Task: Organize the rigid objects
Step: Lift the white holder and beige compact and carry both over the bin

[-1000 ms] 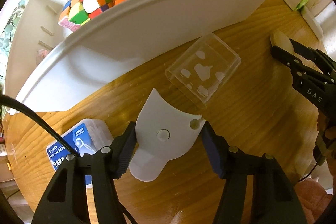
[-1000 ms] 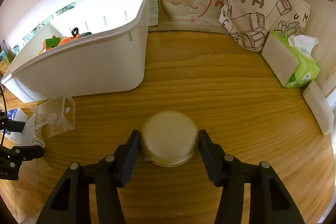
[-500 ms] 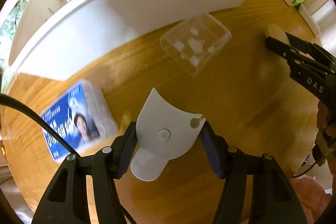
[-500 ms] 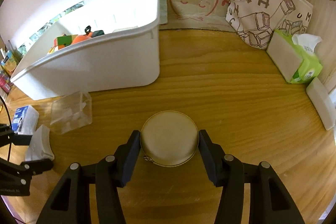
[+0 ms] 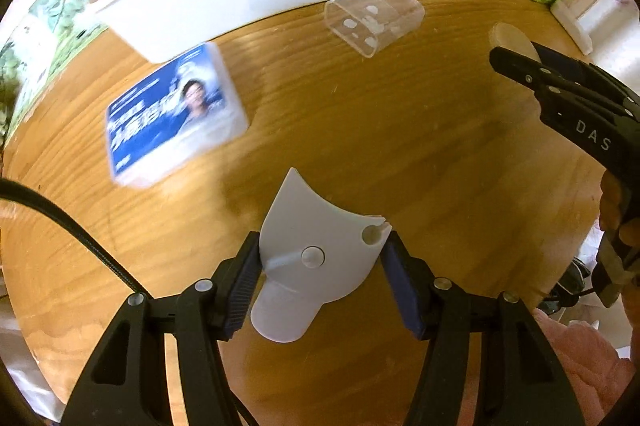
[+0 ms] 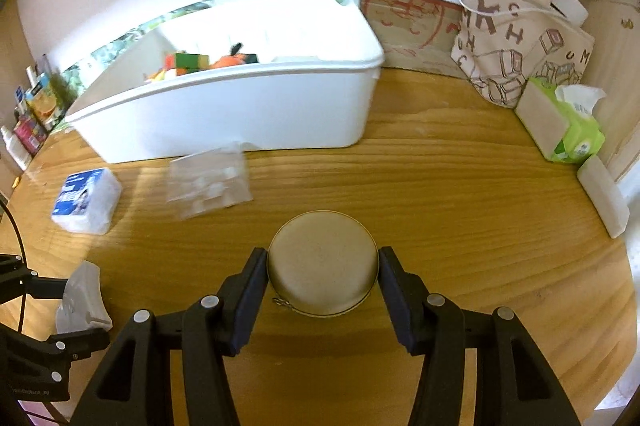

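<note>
Jaws clamped: left gripper [image 5: 320, 266] on white scoop-shaped piece [image 5: 316, 258], right gripper [image 6: 322, 266] on round tan case [image 6: 322, 262]; both angled steeply down over surface [image 6: 460, 226].

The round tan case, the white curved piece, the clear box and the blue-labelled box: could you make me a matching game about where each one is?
Things:
1. round tan case
2. white curved piece
3. clear box
4. blue-labelled box

Places:
A. on the table close to the white bin
B. in the left gripper
C. in the right gripper
D. on the table, left of the clear box

Pairs: 1-C, 2-B, 3-A, 4-D
</note>
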The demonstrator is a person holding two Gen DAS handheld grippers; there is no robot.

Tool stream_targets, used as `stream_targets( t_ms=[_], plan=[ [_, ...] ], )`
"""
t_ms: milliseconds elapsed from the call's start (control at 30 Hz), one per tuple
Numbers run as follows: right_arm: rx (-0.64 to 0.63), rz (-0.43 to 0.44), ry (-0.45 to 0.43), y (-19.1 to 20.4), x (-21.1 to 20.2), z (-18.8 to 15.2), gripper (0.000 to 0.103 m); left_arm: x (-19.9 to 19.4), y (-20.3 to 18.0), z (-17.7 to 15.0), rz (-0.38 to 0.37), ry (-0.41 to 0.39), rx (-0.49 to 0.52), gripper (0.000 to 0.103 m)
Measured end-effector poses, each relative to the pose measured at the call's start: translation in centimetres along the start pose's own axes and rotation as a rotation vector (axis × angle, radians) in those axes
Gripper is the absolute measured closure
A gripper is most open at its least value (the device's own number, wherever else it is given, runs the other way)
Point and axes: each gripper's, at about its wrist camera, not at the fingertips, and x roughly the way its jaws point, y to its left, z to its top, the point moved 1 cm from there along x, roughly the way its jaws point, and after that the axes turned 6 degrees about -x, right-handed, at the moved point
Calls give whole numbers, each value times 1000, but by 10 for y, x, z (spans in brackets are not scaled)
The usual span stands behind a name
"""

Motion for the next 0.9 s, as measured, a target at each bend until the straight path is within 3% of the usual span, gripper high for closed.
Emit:
stream_targets(
  t_ms=[333,467,600,900],
  plan=[
    [-78,14,-78,49,-38,9,47,-36,19,-47,6,-64,0,40],
    [-98,18,-118,59,-52,21,47,-64,33,-50,15,-107,7,40],
    [-109,17,-163,65,-65,38,47,-80,32,-45,19,-162,7,40],
    [-136,22,-239,64,-80,80,47,-118,50,-1,39,-286,-25,40]
  ],
)
